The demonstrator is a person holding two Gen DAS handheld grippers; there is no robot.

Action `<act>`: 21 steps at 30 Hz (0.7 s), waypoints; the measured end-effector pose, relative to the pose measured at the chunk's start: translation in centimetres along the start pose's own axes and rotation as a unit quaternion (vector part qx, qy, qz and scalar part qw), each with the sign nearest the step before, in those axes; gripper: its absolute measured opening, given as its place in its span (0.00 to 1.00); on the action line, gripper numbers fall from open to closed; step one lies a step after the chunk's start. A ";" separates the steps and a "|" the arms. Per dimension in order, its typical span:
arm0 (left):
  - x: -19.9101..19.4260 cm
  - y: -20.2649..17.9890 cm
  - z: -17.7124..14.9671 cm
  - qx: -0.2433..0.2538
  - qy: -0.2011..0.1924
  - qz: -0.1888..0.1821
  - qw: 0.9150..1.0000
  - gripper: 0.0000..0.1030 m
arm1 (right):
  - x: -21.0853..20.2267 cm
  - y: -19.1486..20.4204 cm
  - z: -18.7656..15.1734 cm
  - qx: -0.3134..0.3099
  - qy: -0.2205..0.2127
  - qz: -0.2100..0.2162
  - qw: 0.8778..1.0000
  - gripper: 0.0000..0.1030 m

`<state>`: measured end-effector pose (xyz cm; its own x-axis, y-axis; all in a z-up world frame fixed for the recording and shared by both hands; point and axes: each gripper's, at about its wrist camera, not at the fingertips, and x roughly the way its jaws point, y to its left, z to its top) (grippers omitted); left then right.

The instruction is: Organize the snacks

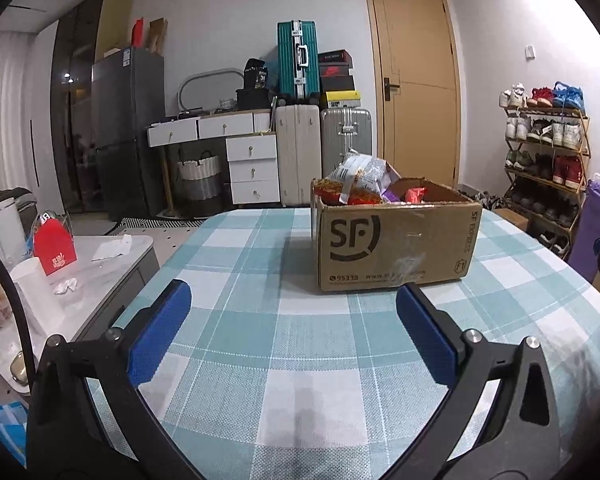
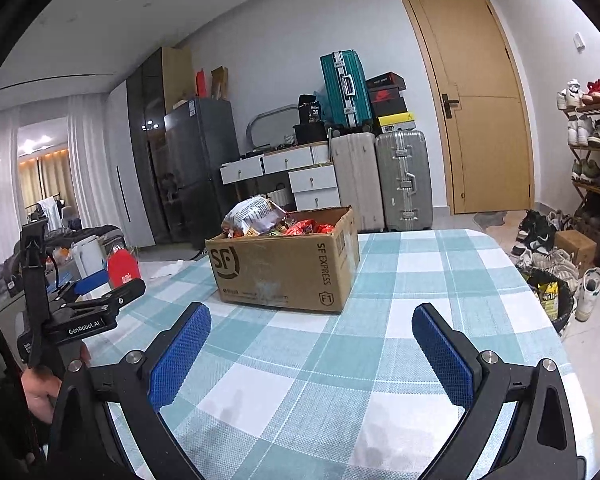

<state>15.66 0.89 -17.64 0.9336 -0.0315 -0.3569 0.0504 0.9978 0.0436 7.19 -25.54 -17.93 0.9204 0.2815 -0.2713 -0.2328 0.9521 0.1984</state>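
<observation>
at the far left of the right wrist view, low and middle, the left gripper (image 2: 85, 284) shows side-on with a hand (image 2: 40, 390) around its handle; from there i cannot tell its spread. its own camera settles it: the left gripper (image 1: 293, 304) sits at the bottom of the frame with blue pads spread wide and nothing between them, only checked tablecloth (image 1: 240, 248).

moving right, the cardboard box (image 1: 392, 240) stands just right of centre in the left wrist view, well apart from the pads, on the table. a crinkly silver-grey snack bag (image 1: 358, 174) pokes above its upper left rim, with red packets (image 1: 414, 194) lower inside. in the right wrist view the box (image 2: 284, 264) is centre-left and the grey bag (image 2: 254, 214) rises at its top left.

the right gripper (image 2: 311, 326), bottom centre of its view, is likewise wide apart and holding nothing.

these packs look light, soft and puffy, probably slippery film with brittle contents. the grey bag's raised top edge seems the best pinch point; a gentle squeeze on a seam beats clamping the belly.
</observation>
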 end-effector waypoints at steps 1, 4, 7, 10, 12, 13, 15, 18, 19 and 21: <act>-0.2 -0.1 0.1 0.001 0.000 0.000 1.000 1.00 | -0.1 0.0 0.1 0.001 -0.001 0.000 1.000 1.00; -0.1 -0.3 0.1 0.006 -0.001 0.002 1.000 1.00 | -0.3 -0.2 0.1 0.004 -0.005 -0.001 1.000 1.00; 0.0 -0.4 0.0 0.003 0.004 0.004 1.000 1.00 | -0.3 -0.2 0.0 0.003 -0.004 -0.001 1.000 1.00; -0.1 -0.6 -0.1 0.003 0.003 0.011 1.000 1.00 | -0.3 -0.2 0.0 0.003 -0.005 0.000 1.000 1.00; -0.2 -0.7 -0.1 0.003 0.000 0.011 1.000 1.00 | -0.3 -0.2 0.0 0.003 -0.005 0.000 1.000 1.00; -0.3 -0.6 -0.1 0.003 -0.001 0.012 1.000 1.00 | -0.3 -0.2 0.0 0.003 -0.004 -0.001 1.000 1.00; -0.3 -0.6 -0.1 0.003 0.000 0.011 1.000 1.00 | -0.3 -0.2 0.0 0.004 -0.005 0.000 1.000 1.00; -0.5 -0.5 -0.1 0.000 0.003 0.012 1.000 1.00 | -0.3 -0.2 0.0 0.004 -0.006 0.000 1.000 1.00; -0.5 -0.5 -0.1 -0.002 0.004 0.011 1.000 1.00 | -0.3 -0.2 0.0 0.003 -0.005 0.000 1.000 1.00; -0.6 -0.2 -0.1 -0.005 0.004 0.011 1.000 1.00 | -0.3 -0.2 0.0 0.004 -0.005 0.000 1.000 1.00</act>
<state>15.07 0.73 -17.52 0.9318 -0.0101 -0.3628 0.0274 0.9987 0.0425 6.98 -25.80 -17.87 0.9235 0.2796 -0.2625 -0.2298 0.9514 0.2048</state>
